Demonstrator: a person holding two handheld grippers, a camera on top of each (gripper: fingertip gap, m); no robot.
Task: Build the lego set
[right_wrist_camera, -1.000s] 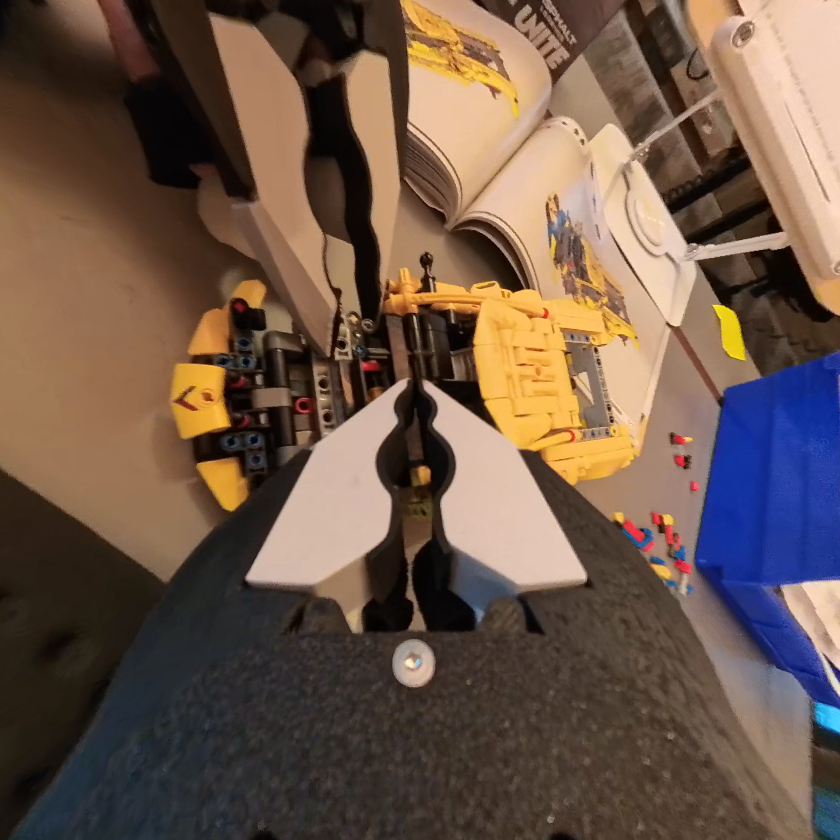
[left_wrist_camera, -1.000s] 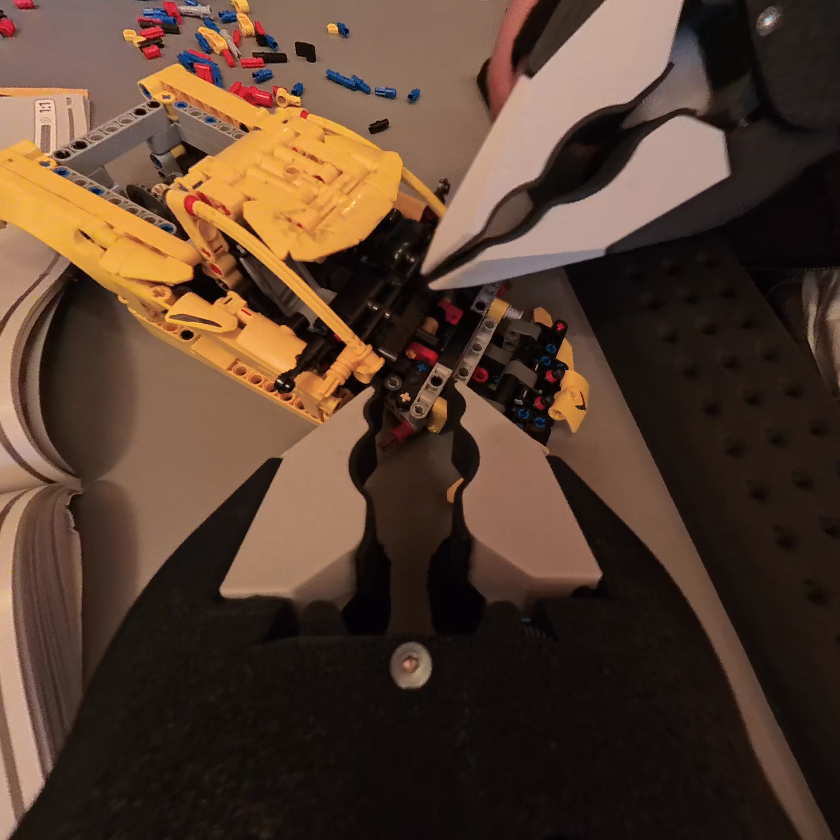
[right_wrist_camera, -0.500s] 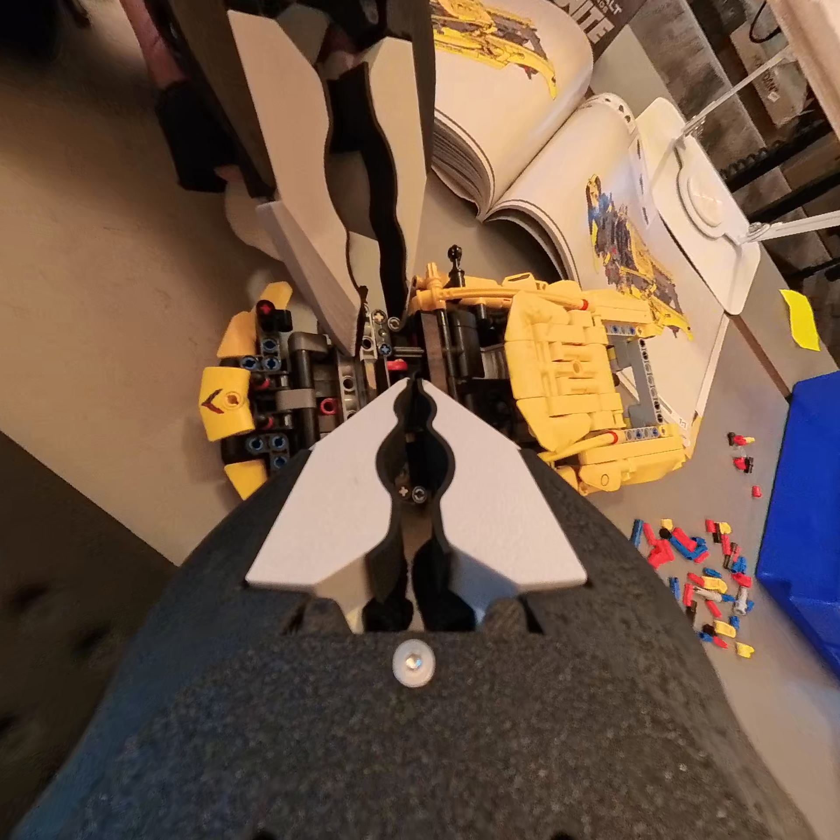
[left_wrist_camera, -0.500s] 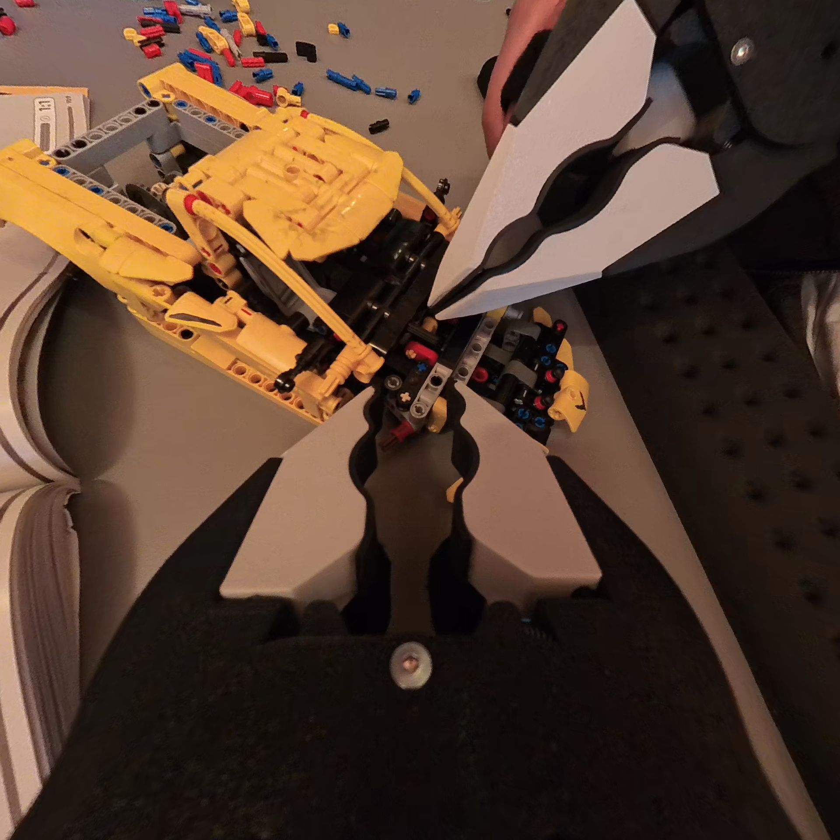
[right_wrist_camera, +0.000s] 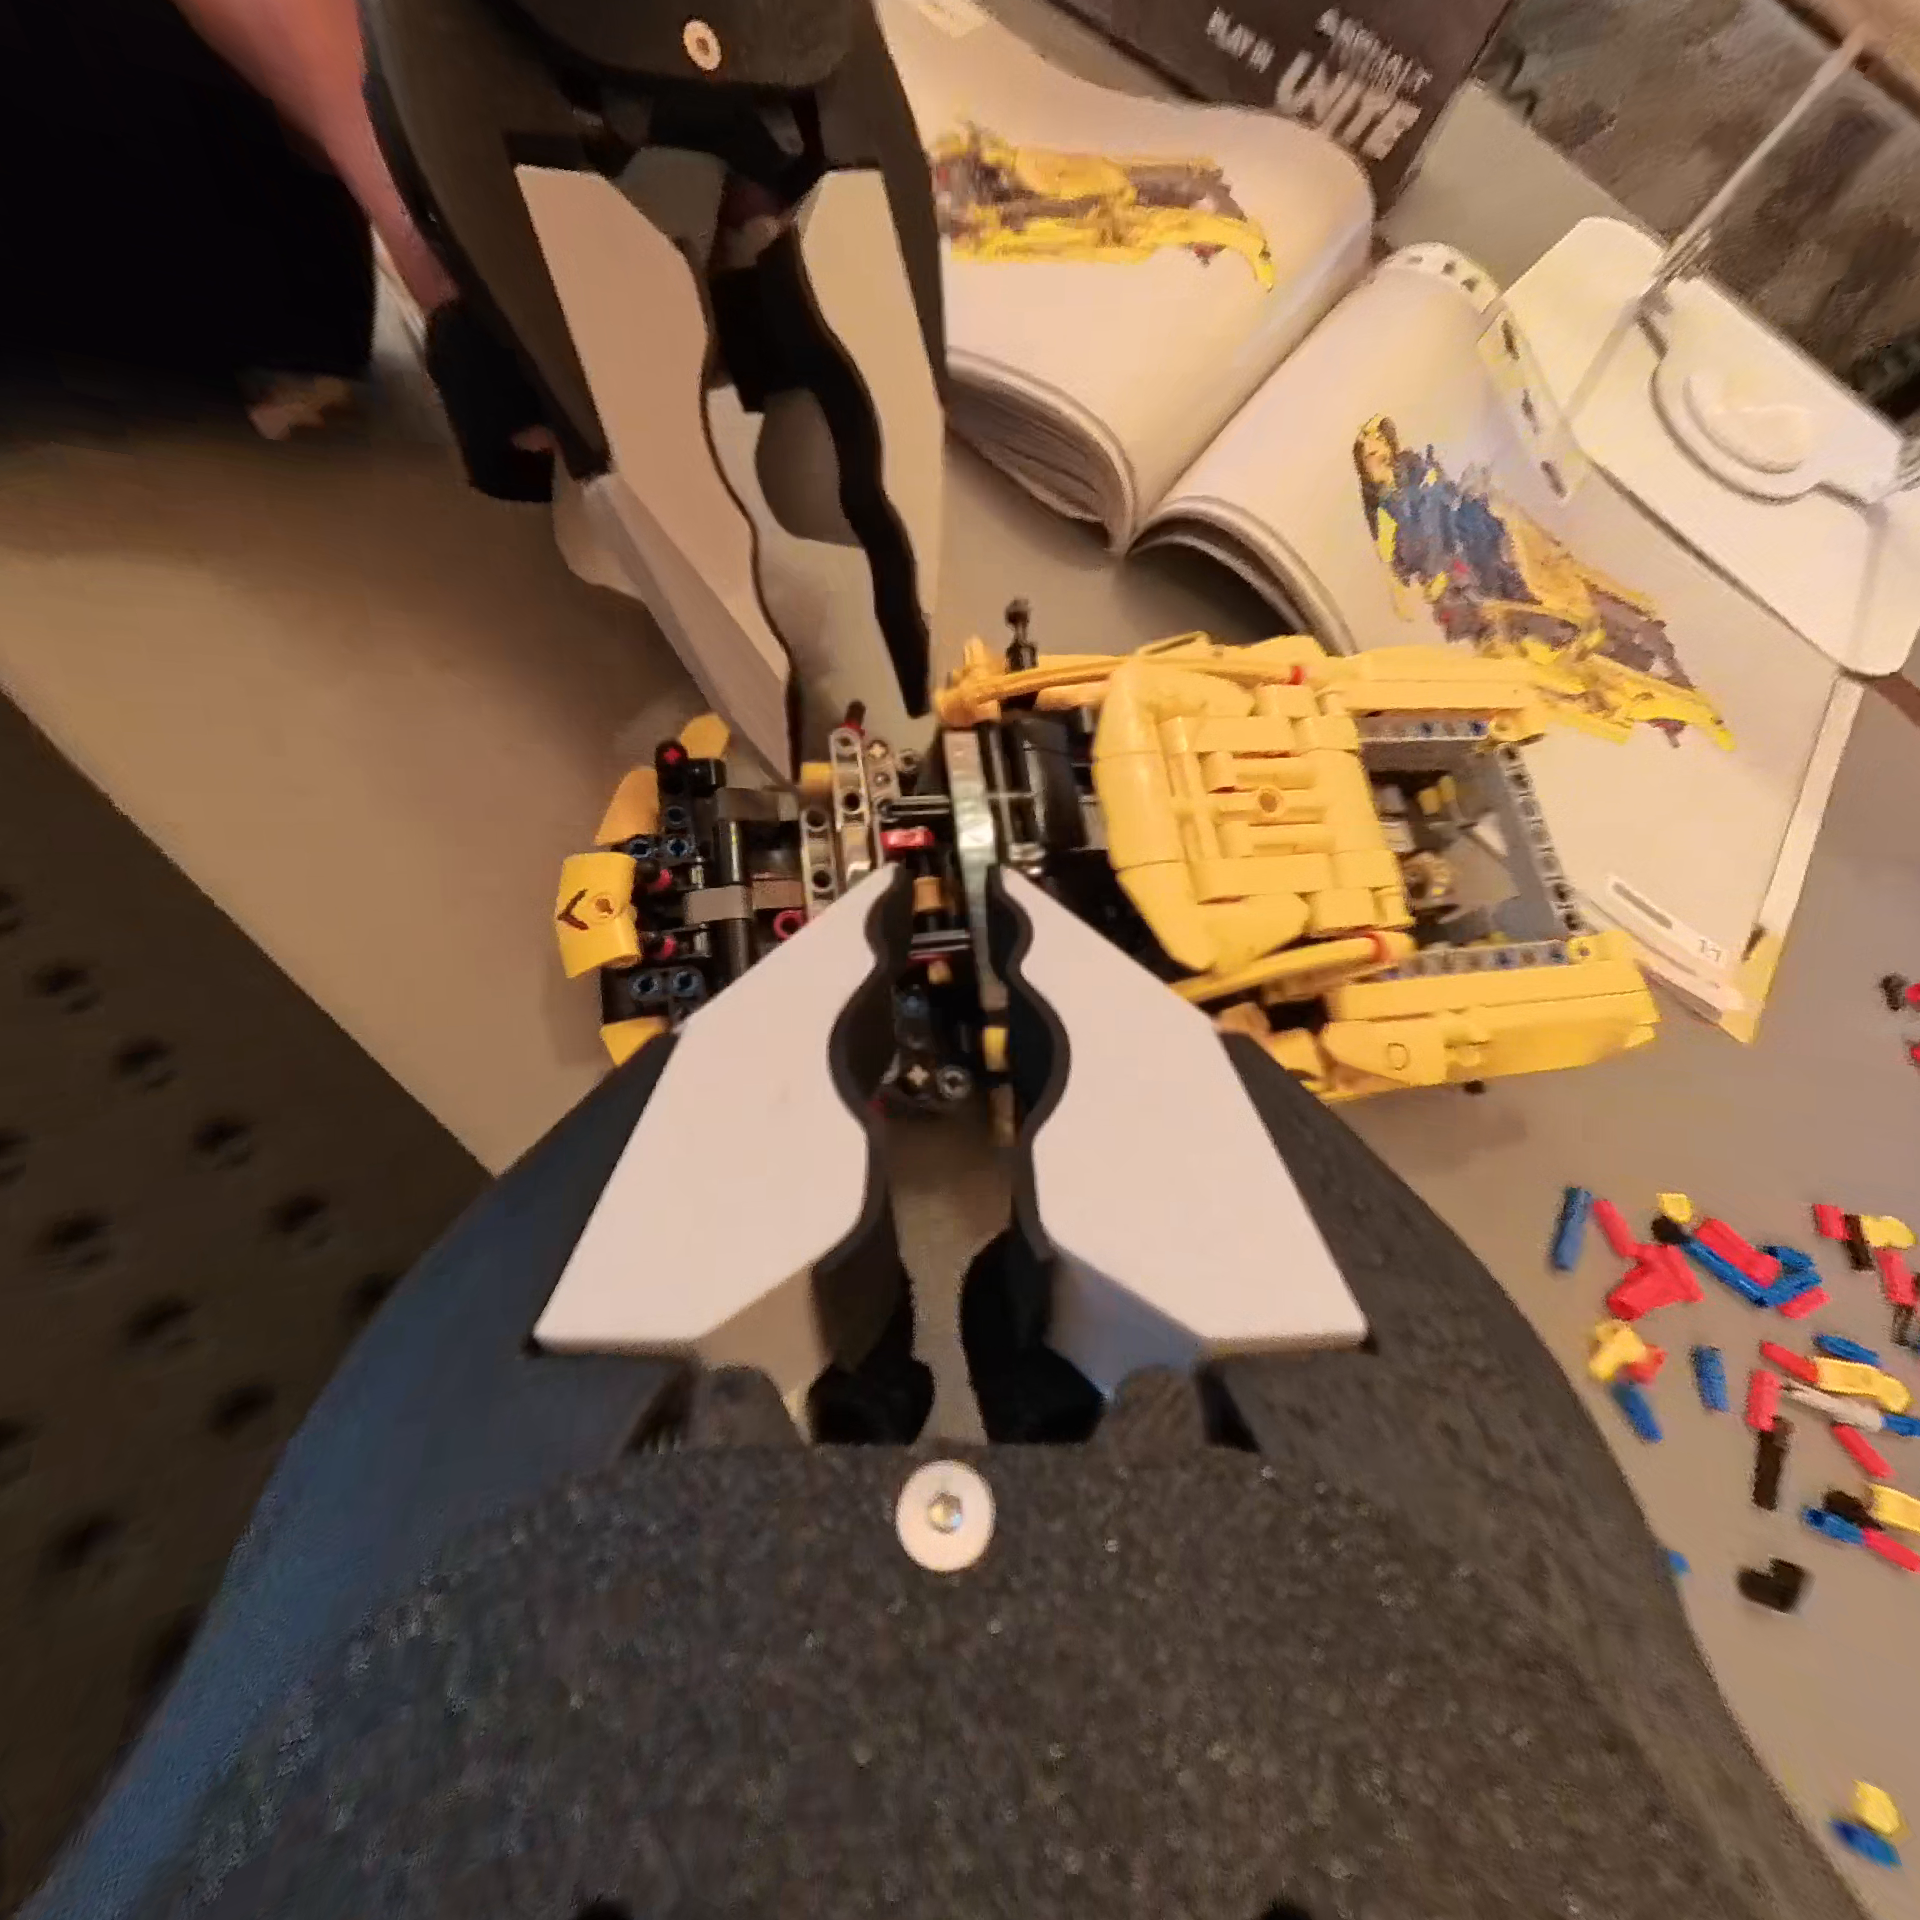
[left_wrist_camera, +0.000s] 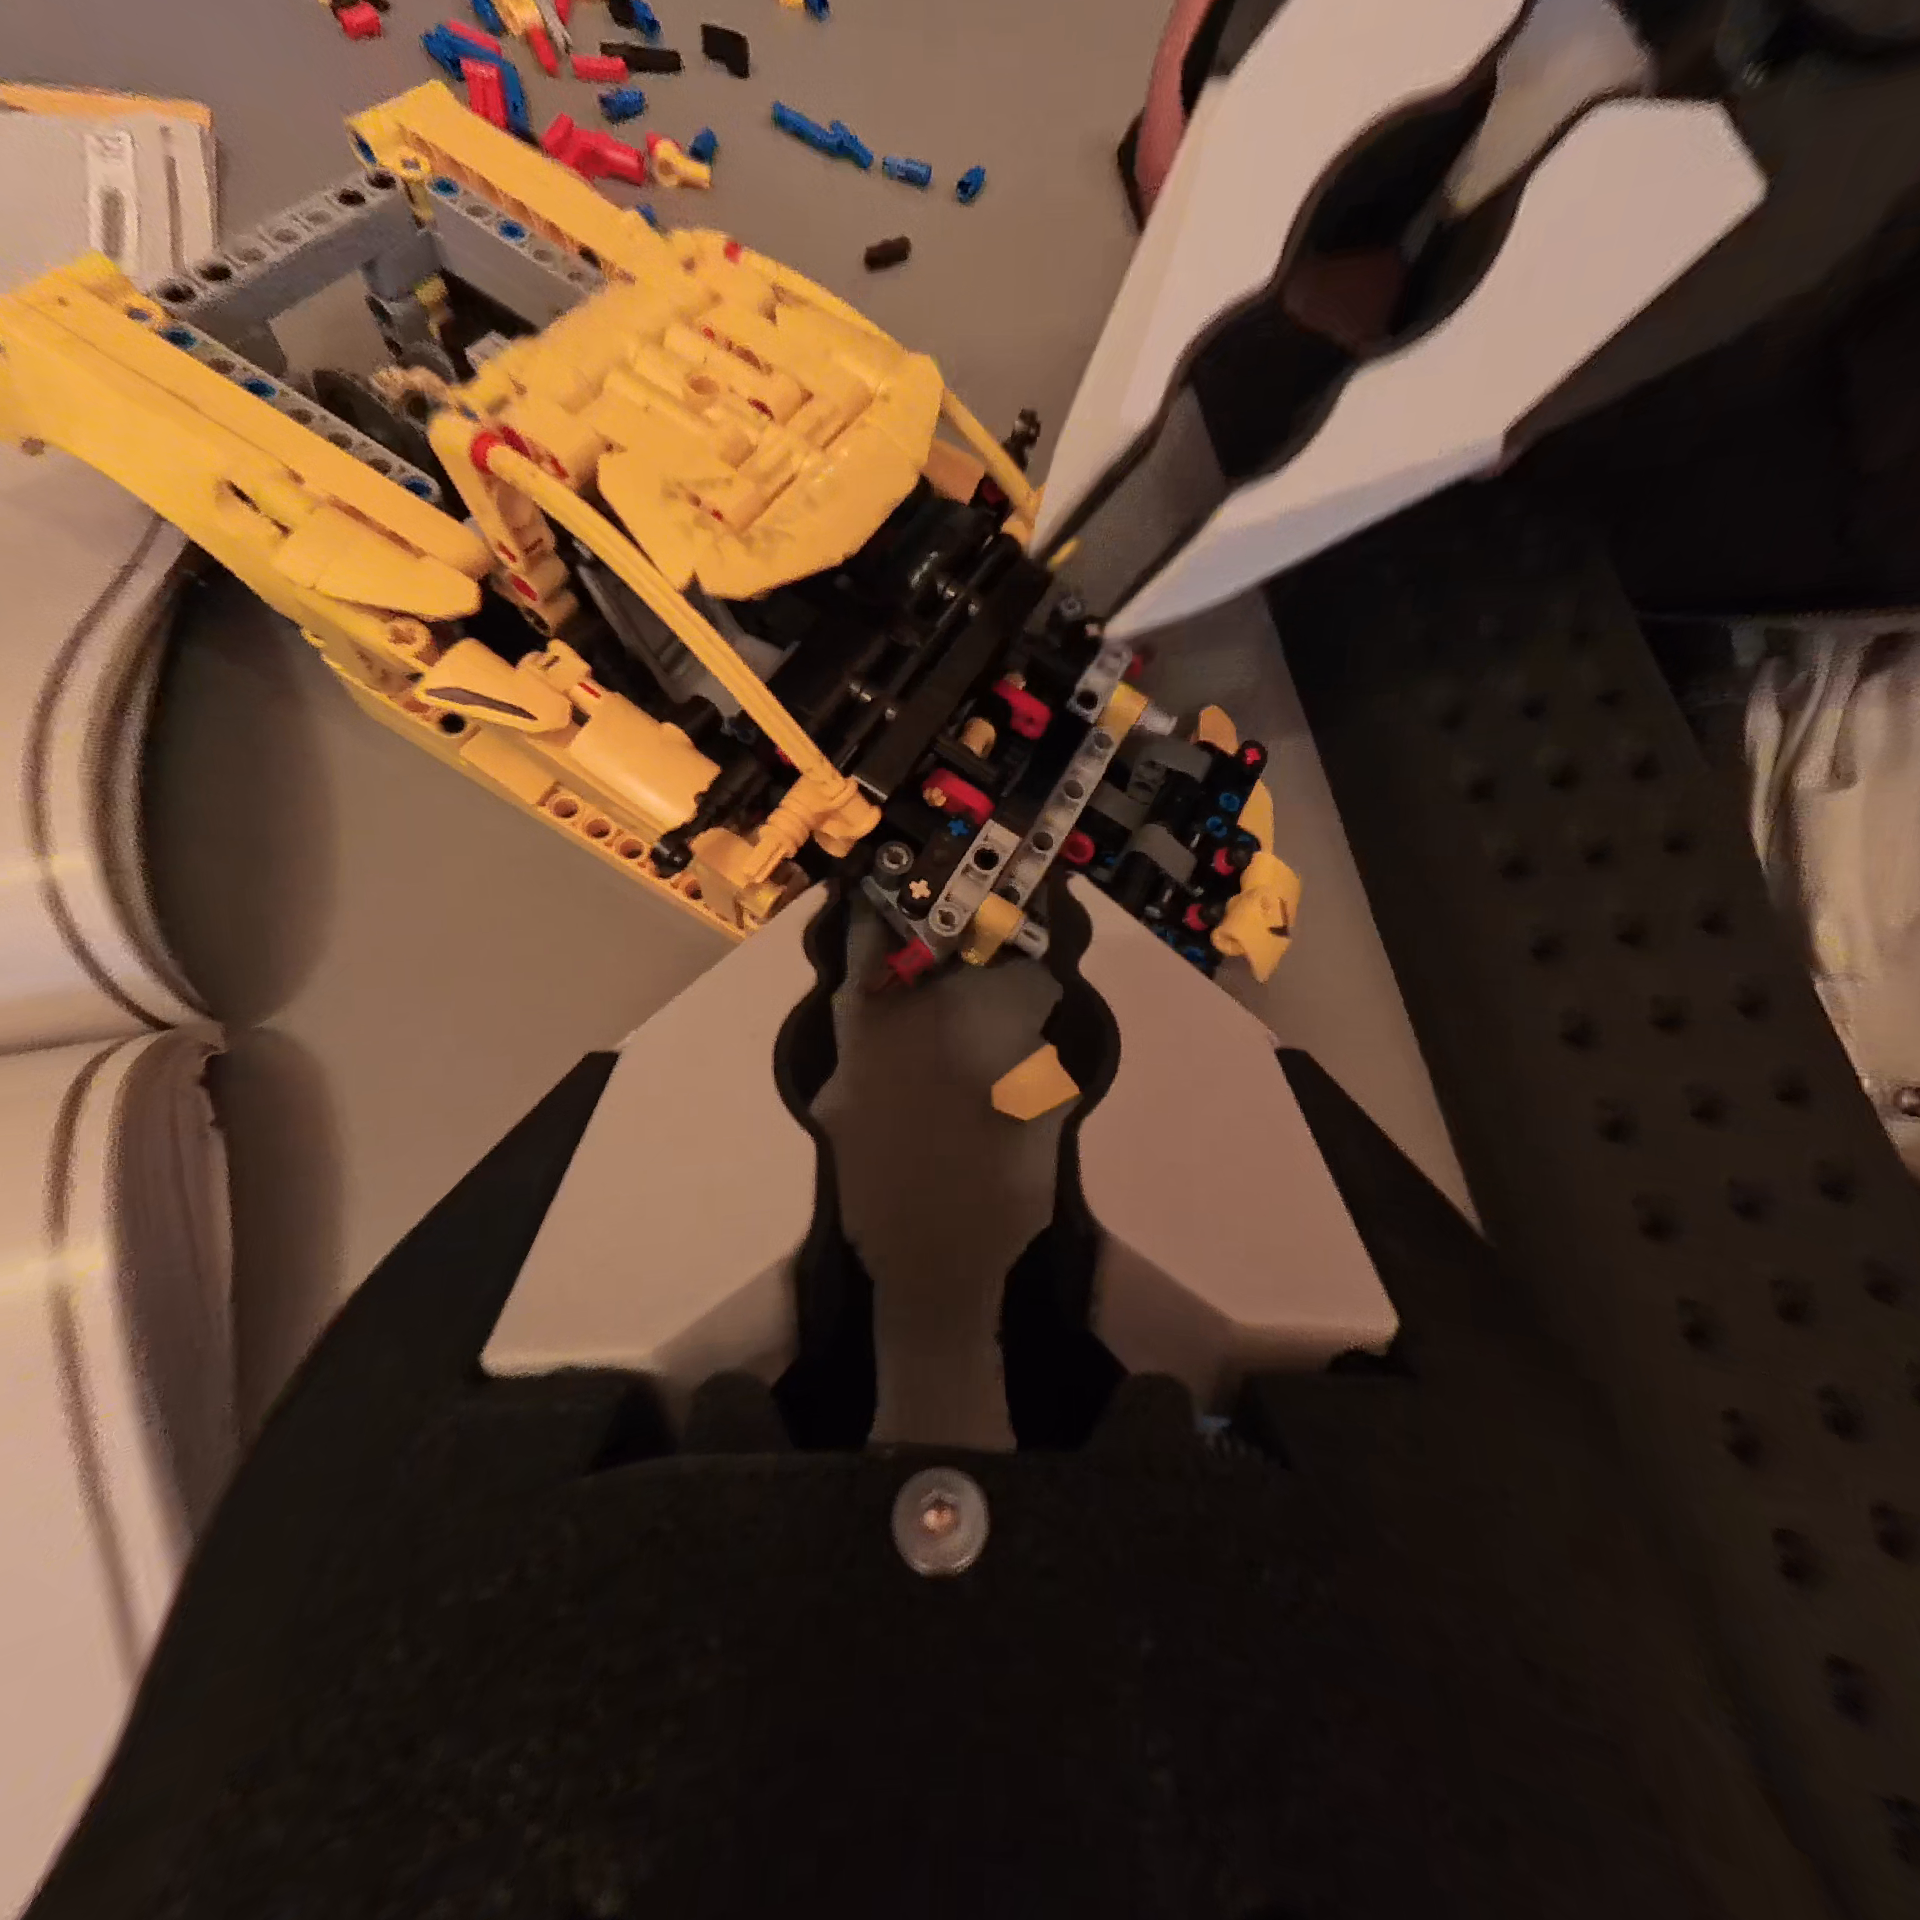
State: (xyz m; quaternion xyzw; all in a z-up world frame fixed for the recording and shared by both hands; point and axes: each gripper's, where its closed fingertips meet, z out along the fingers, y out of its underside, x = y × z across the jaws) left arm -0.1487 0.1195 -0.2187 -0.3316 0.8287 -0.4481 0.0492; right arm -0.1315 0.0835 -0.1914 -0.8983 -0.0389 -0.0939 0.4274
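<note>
Left wrist view
Left gripper (left_wrist_camera: 940,914): its jaws are standing part open, the fingertips bracketing the grey-and-black beam end of the lego model (left_wrist_camera: 665,582); whether they are pressing it I cannot tell.
Lego model: it is lying on the grey table (left_wrist_camera: 436,997), its yellow body stretching up and left, its dark front end pointing toward the table's near edge.
Right gripper (left_wrist_camera: 1081,582): it is reaching in from the upper right, its fingers spread a little apart at the tips, which are sitting against the model's black middle section.
Loose piece: a small yellow piece (left_wrist_camera: 1034,1086) is lying on the table between the left fingers.
Loose bricks (left_wrist_camera: 582,73): red, blue and yellow pieces are lying scattered beyond the model.
Instruction book (left_wrist_camera: 94,1039): it is lying open at the left edge.

Right wrist view
Right gripper (right_wrist_camera: 940,883): its jaws are showing a narrow gap, with the model's black and grey beams lying between the tips; I cannot tell whether they are gripping.
Left gripper (right_wrist_camera: 852,717): it is coming down from the top, fingers apart, tips at the model's grey beams.
Lego model (right_wrist_camera: 1247,862): it is lying on the table, yellow body to the right.
Instruction book (right_wrist_camera: 1299,468): it is lying open behind the model.
Loose bricks (right_wrist_camera: 1745,1340): they are lying scattered at the right.
</note>
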